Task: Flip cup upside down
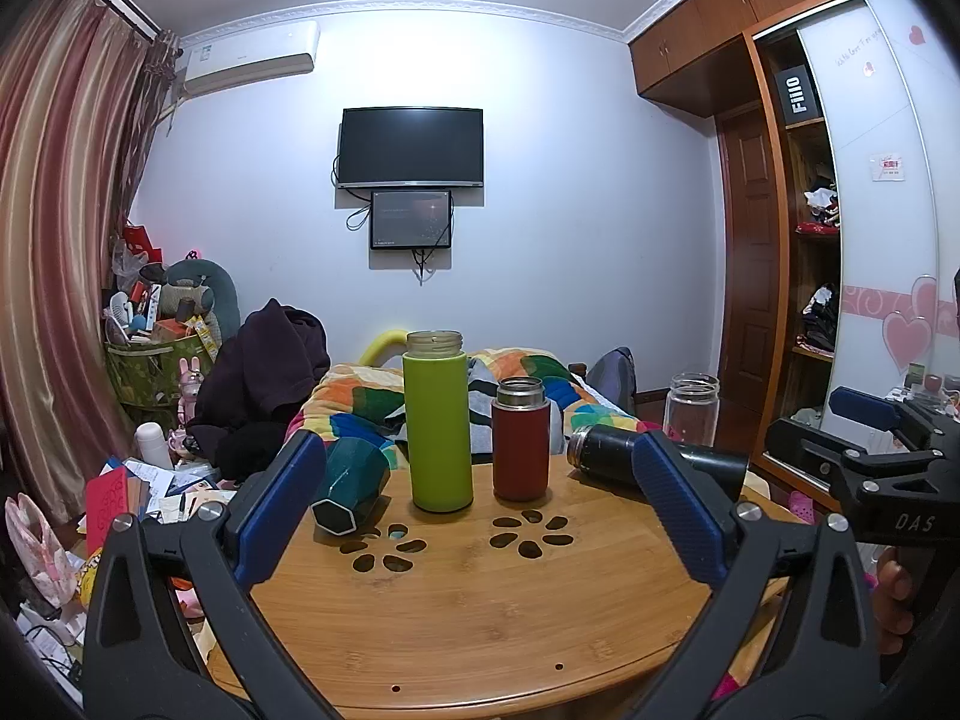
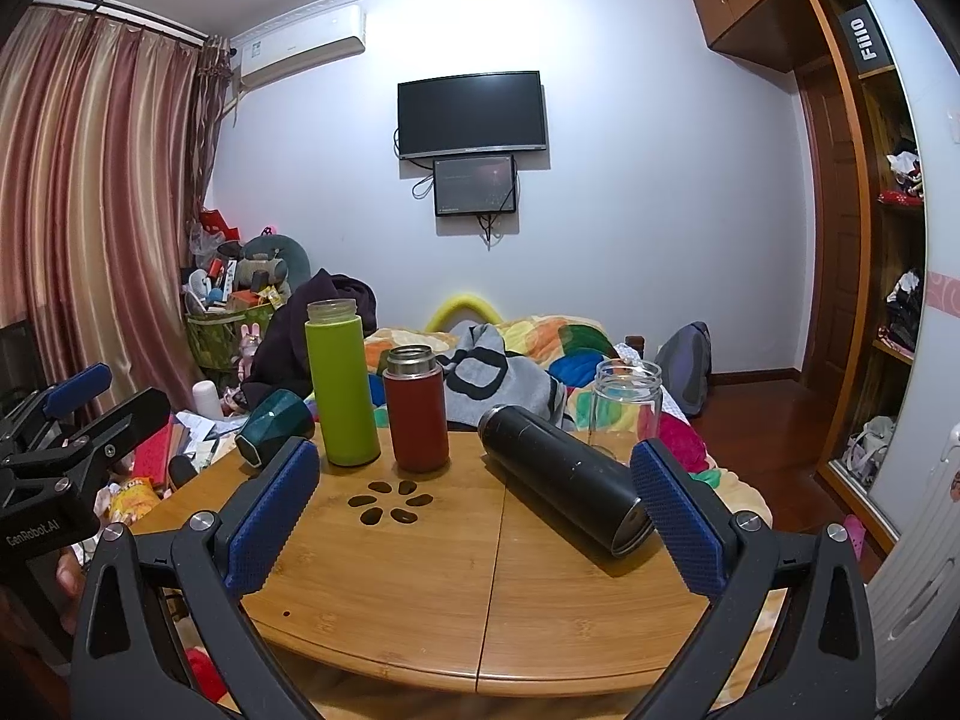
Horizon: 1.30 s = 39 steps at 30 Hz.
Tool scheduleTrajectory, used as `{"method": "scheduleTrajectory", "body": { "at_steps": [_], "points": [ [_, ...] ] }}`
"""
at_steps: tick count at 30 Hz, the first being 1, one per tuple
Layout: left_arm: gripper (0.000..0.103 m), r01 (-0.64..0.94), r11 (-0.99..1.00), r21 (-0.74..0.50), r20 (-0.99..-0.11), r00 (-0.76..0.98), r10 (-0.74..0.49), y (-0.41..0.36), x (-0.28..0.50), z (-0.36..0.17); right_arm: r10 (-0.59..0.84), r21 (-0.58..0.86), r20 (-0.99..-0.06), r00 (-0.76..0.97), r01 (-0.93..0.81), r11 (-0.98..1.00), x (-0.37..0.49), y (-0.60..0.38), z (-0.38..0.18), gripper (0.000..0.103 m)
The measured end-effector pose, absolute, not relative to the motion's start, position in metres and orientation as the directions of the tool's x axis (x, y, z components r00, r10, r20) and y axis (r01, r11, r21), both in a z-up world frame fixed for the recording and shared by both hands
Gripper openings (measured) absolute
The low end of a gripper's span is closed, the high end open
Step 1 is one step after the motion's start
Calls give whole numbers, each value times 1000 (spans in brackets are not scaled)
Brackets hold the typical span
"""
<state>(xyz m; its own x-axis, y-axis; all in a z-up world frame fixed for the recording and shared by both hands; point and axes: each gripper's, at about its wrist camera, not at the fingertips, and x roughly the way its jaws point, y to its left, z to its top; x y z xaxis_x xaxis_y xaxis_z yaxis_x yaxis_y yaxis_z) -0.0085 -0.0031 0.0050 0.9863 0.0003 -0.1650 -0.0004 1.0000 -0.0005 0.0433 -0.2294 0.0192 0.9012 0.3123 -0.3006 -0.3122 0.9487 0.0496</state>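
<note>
Left gripper [image 1: 480, 501] and right gripper [image 2: 474, 504] both gape wide, empty, above the table [image 2: 420, 600]; green cup [image 1: 437, 429] and red cup [image 1: 521, 441] upright; black cup [image 2: 564, 483] and teal cup [image 1: 348, 489] lie sideways.

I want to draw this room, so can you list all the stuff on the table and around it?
Green bottle: 1, lime, upright, lid off, table middle.
Red flask: 1, dark red, upright, beside the green bottle.
Black flask: 1, lying on its side, right part of table.
Jar: 1, clear glass, upright, far right edge.
Teal cup: 1, lying on its side, left edge.
Table: 1, bamboo, flower-shaped cutouts.
Blanket: 1, many colours, behind the table.
TV: 1, black, on the wall.
Small screen: 1, below the TV.
Air conditioner: 1, white, high on the wall.
Curtains: pink striped, left.
Wardrobe: wood, right.
Left gripper: blue pads, open.
Right gripper: blue pads, open.
</note>
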Motion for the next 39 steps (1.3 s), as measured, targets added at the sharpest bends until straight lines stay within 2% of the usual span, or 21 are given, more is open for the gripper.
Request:
{"method": "scheduleTrajectory", "body": {
  "at_steps": [39],
  "points": [
    [103,6,1000,3,-176,984,-5,-3,-8,8,315,50,-301,900,-315,948,45,-229,18,103]
  ]
}}
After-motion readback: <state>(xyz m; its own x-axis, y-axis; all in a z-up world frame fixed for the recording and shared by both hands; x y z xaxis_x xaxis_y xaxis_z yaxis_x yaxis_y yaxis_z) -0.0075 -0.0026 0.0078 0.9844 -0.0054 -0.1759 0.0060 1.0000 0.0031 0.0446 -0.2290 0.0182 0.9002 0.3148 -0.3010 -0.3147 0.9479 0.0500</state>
